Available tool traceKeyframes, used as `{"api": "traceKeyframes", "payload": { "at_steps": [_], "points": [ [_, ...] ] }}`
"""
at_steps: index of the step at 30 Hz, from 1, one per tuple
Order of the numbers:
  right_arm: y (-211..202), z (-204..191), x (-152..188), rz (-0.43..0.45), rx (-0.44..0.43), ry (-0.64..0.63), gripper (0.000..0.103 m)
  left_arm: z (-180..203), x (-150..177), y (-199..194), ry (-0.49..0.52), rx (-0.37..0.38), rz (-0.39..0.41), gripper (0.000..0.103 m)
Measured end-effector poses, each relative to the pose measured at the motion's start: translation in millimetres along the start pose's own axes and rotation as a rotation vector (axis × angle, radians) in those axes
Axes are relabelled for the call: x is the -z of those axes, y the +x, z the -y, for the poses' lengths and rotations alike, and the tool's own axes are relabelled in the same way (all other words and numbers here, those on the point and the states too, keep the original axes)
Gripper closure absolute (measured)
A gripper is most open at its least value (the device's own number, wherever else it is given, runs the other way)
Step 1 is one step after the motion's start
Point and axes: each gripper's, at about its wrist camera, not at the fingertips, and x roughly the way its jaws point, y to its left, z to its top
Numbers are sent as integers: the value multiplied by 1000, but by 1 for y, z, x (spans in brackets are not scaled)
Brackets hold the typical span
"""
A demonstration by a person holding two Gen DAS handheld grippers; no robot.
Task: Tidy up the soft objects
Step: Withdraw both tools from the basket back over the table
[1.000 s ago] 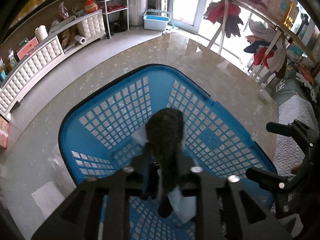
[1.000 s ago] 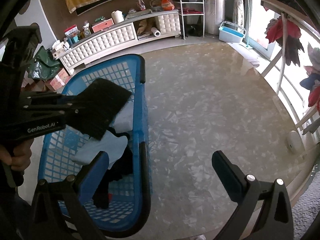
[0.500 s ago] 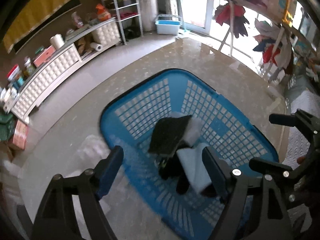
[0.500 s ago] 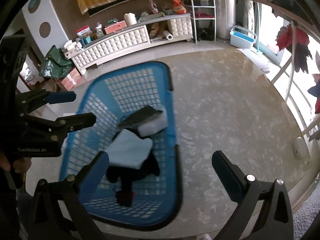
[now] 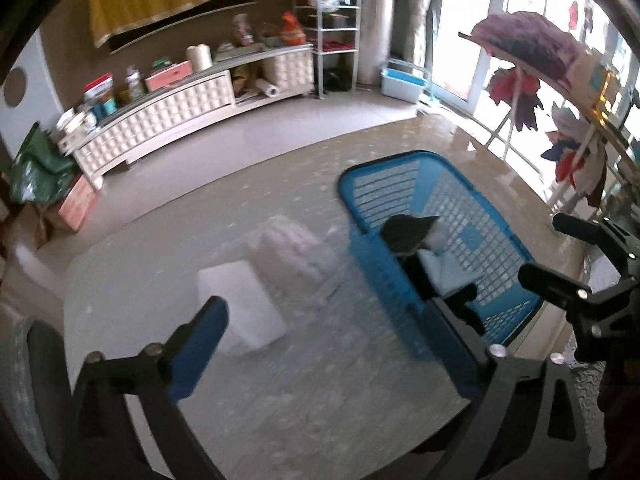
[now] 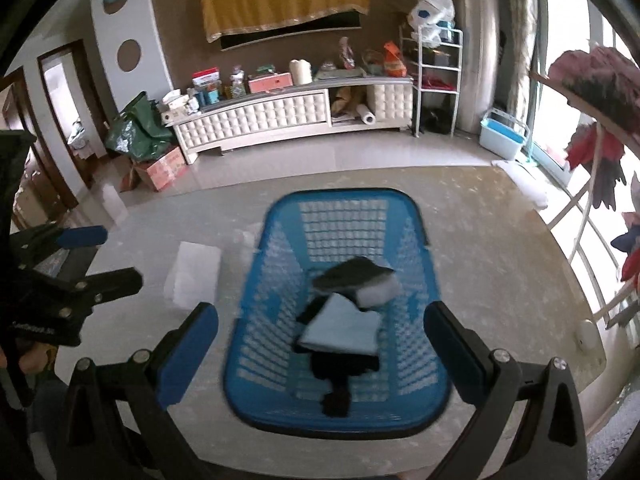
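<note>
Blue basket (image 6: 340,312) sits on the marbled counter (image 6: 500,272). Inside the basket: a dark cloth (image 6: 352,272) on top toward the far end, a white pad (image 6: 378,294) just beside and partly under it, a light blue folded cloth (image 6: 344,328) in the middle, black fabric (image 6: 340,376) at the near end. Left of the basket on the counter: a white folded towel (image 5: 244,304) and a white quilted bundle (image 5: 296,256), near each other; the bundle is close to the basket wall. Left tongs (image 5: 324,344) are opening, jaws wide, nothing between them, held above the counter left of the basket. Right tongs (image 6: 320,344) are spread wide above the basket's near end, gripping nothing.
</note>
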Motion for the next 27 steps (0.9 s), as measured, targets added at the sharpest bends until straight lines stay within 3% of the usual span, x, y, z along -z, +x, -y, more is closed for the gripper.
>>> {"api": "traceKeyframes", "payload": {
  "at_steps": [12, 19, 27],
  "points": [
    [48, -78, -10, -115, -90, -98, 0, -78, 55, -42, -97, -63, 52, 0],
    [85, -118, -17, -154, -77, -159, 0, -123, 78, -32, -189, -85, 2, 0],
    [137, -147, -20, -225, -122, -193, 0, -164, 96, -6, -266, -89, -52, 0]
  ]
}}
